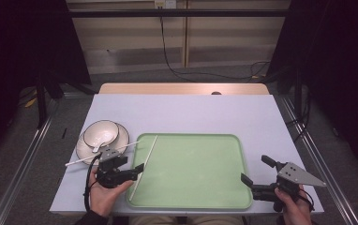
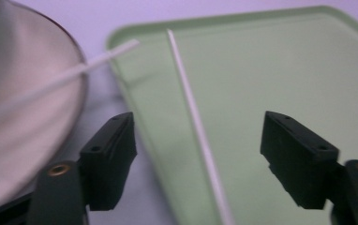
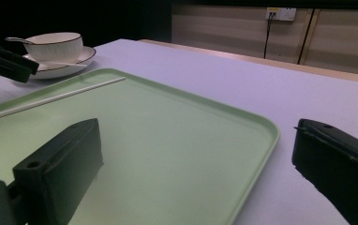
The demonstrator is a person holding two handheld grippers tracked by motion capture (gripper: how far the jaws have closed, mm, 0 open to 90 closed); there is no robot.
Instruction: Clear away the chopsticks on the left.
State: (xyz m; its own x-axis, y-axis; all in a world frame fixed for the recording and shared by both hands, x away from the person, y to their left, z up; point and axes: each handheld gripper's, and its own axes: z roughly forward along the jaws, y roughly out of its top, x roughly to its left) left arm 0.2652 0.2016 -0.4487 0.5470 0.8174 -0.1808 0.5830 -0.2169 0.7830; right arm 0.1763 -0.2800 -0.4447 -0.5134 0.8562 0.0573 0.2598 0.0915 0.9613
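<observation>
From the high view, one white chopstick (image 1: 145, 161) lies along the left side of the green tray (image 1: 200, 197), its near end by the rim, and the left hand-held gripper (image 1: 138, 170) sits just beside that near end, jaws spread with nothing in them. A second chopstick (image 1: 100, 154) rests across the plate (image 1: 80, 149) that carries a bowl (image 1: 101, 132). The right hand-held gripper (image 1: 254, 170), also spread and empty, waits off the tray's right edge on the surface (image 1: 186, 112). In the left gripper view the stick (image 2: 197, 123) runs up between the open jaws without touching either — thin, stiff, light and likely slick, so it probably wants a pinch across its width near the middle. In the right gripper view it (image 3: 50, 99) lies well apart, at the tray's far side.
</observation>
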